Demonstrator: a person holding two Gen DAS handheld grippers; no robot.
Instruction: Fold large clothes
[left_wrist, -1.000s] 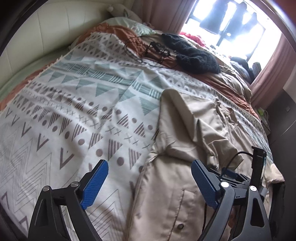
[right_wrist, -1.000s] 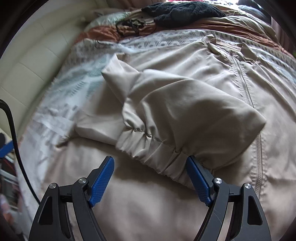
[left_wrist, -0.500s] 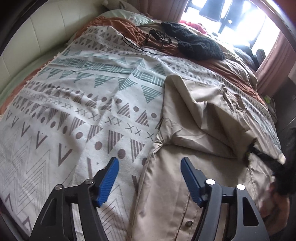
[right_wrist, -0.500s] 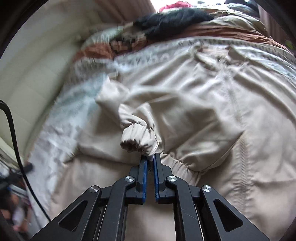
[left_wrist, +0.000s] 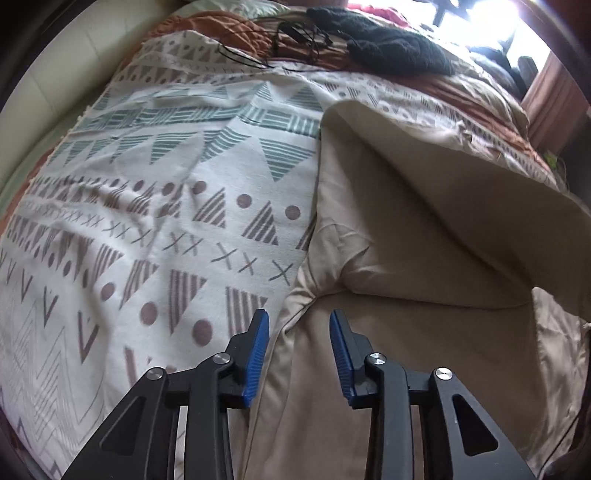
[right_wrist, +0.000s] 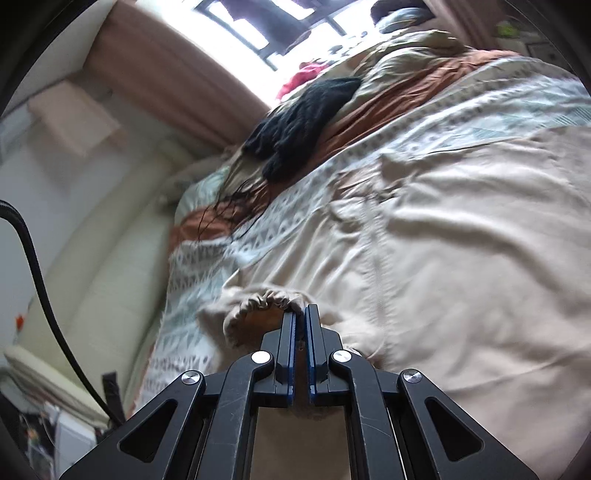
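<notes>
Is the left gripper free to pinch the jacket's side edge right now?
Probably yes: the left gripper, its jaws just closing, straddles the jacket edge with nothing between but cloth.

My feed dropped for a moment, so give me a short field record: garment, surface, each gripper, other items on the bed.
garment: beige zip jacket, spread on the bed, its sleeve lifted
surface: white geometric-patterned blanket
right gripper: shut on the jacket's gathered elastic cuff
left gripper: jaws have just been closing, either side of the jacket's edge, pads not pressing
other items: black knitted garment and black cables at the far end
</notes>
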